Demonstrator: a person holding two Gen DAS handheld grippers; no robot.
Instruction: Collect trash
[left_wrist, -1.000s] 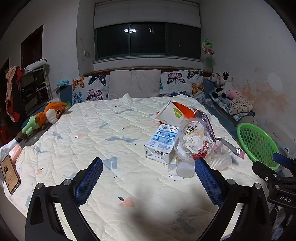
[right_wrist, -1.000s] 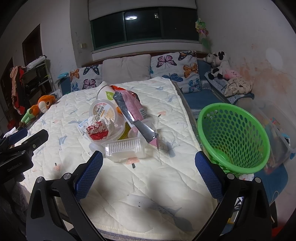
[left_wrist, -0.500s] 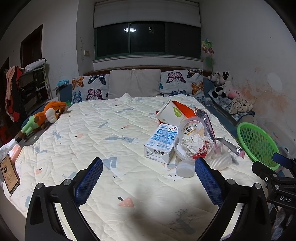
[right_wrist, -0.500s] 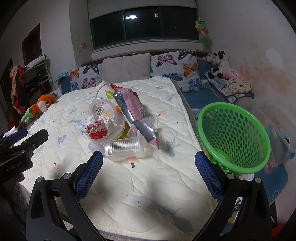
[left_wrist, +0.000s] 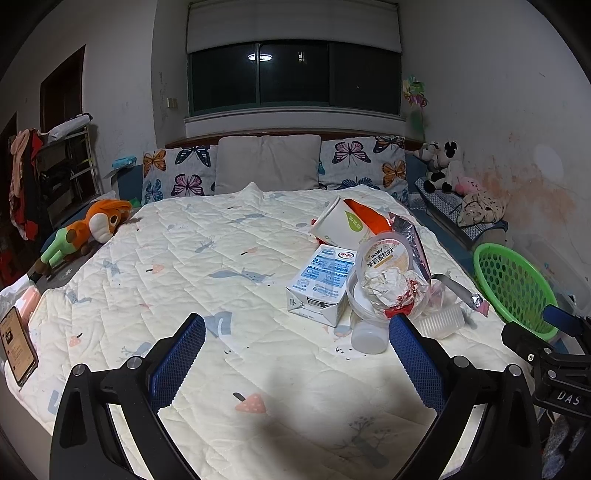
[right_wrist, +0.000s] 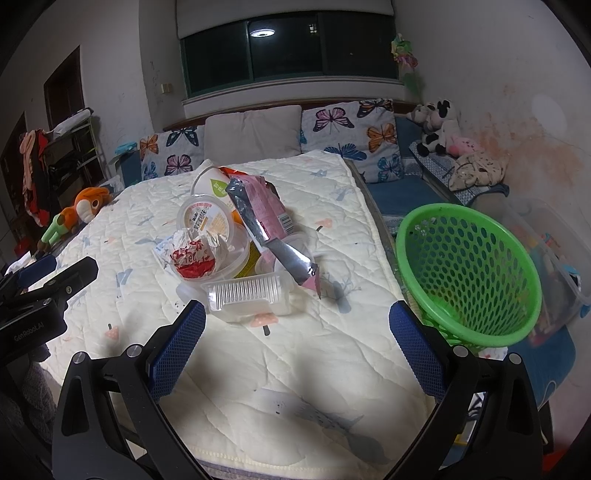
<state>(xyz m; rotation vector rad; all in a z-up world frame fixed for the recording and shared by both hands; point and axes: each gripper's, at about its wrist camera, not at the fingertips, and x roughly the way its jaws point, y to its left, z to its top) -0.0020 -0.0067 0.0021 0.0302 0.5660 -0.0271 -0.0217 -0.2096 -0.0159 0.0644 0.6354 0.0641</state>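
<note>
A heap of trash lies on the bed's right side: a blue-white milk carton (left_wrist: 323, 284), a crumpled red-white wrapper (left_wrist: 391, 288) (right_wrist: 194, 254) in a clear tub, a round lidded cup (right_wrist: 205, 219), a white paper cup (left_wrist: 340, 225), a pink foil packet (right_wrist: 266, 218) and a clear ribbed tray (right_wrist: 245, 295). A green mesh basket (right_wrist: 469, 269) (left_wrist: 513, 284) stands beside the bed on the right. My left gripper (left_wrist: 295, 354) is open and empty, short of the carton. My right gripper (right_wrist: 295, 339) is open and empty, just short of the tray.
The quilted bed (left_wrist: 184, 273) has butterfly pillows (left_wrist: 362, 162) at the head. An orange plush toy (left_wrist: 88, 229) lies at its left edge and a phone (left_wrist: 16, 345) at the near left corner. Plush toys (right_wrist: 439, 125) and a clear bin (right_wrist: 557, 258) sit right.
Both views have shifted only very slightly. The trash and the basket have not moved, and both grippers stay open.
</note>
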